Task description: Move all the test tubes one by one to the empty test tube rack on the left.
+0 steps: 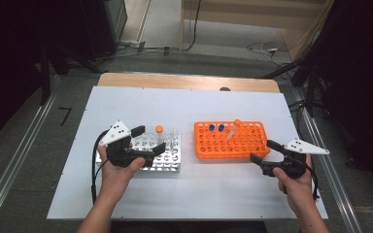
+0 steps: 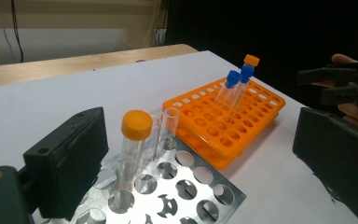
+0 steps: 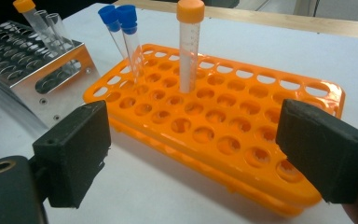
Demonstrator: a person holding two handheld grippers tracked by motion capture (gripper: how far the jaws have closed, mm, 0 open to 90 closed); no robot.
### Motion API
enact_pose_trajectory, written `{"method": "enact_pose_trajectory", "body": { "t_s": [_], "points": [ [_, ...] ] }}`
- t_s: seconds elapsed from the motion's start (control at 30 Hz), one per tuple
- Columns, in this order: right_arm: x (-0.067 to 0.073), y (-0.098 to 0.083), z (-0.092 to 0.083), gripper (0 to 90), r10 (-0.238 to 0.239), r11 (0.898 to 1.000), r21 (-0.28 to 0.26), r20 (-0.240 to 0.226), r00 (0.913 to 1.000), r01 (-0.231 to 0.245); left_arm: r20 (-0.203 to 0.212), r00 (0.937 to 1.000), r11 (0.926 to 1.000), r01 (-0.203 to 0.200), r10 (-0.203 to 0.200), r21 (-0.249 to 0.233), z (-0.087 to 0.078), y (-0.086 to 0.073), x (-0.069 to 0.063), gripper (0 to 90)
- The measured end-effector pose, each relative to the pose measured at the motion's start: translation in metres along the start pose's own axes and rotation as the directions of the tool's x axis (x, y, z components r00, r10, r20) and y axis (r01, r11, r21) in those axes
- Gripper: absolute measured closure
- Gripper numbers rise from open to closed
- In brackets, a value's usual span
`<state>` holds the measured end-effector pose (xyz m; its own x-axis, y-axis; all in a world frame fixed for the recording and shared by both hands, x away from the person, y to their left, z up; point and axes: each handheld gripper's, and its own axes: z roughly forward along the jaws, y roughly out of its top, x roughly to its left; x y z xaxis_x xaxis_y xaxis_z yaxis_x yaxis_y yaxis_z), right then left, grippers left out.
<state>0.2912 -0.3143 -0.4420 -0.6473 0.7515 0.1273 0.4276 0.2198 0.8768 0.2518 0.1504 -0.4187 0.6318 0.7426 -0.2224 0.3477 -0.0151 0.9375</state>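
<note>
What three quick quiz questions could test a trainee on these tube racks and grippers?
1. True or false: the left gripper grips the orange-capped tube in the metal rack.
2. How many blue-capped tubes stand in the orange rack?
3. Which is nearer the right gripper: A) orange rack, B) metal rack?

Key: 1. False, its jaws stand open with the tube untouched between them. 2. Two. 3. A.

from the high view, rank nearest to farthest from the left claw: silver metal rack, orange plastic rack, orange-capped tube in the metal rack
1. Silver metal rack, directly under the left claw.
2. Orange-capped tube, just right of it.
3. Orange plastic rack, farther right.
</note>
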Motion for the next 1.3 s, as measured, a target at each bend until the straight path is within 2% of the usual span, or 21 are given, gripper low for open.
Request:
{"method": "enact_pose_trajectory", "body": {
  "t_s": [0.3,0.57,0.8,1.03,1.17,1.3],
  "points": [
    [0.002,0.015,0.025,9.8,0.036,0.999,0.0,-0.005,0.9993,-0.036,0.041,0.9991,1.0,0.0,0.0,0.0,-0.006,-0.013,-0.002,0.0],
    [0.002,0.022,0.052,13.2,0.041,0.999,0.01,-0.02,0.9989,-0.041,0.041,0.9991,1.0,-0.004,0.004,0.0,-0.007,-0.016,-0.005,0.0],
    [0.003,0.02,0.08,25.0,0.081,0.996,0.043,0.001,0.9967,-0.081,0.043,0.9991,0.9999,-0.004,0.003,0.01,-0.006,-0.019,-0.006,0.0],
    [0.006,0.019,0.098,44.4,0.119,0.991,0.049,0.042,0.9921,-0.121,0.045,0.999,0.9999,0.001,-0.002,0.013,-0.005,-0.02,-0.007,0.0],
    [0.009,0.017,0.105,53.5,0.104,0.992,0.068,0.068,0.9922,-0.109,0.044,0.999,0.9999,0.001,-0.002,0.013,-0.007,-0.02,-0.006,0.0],
    [0.011,0.018,0.109,60.0,0.101,0.992,0.07,0.072,0.9923,-0.106,0.045,0.999,0.9999,0.003,-0.004,0.011,-0.007,-0.02,-0.006,0.0]
  ]
}}
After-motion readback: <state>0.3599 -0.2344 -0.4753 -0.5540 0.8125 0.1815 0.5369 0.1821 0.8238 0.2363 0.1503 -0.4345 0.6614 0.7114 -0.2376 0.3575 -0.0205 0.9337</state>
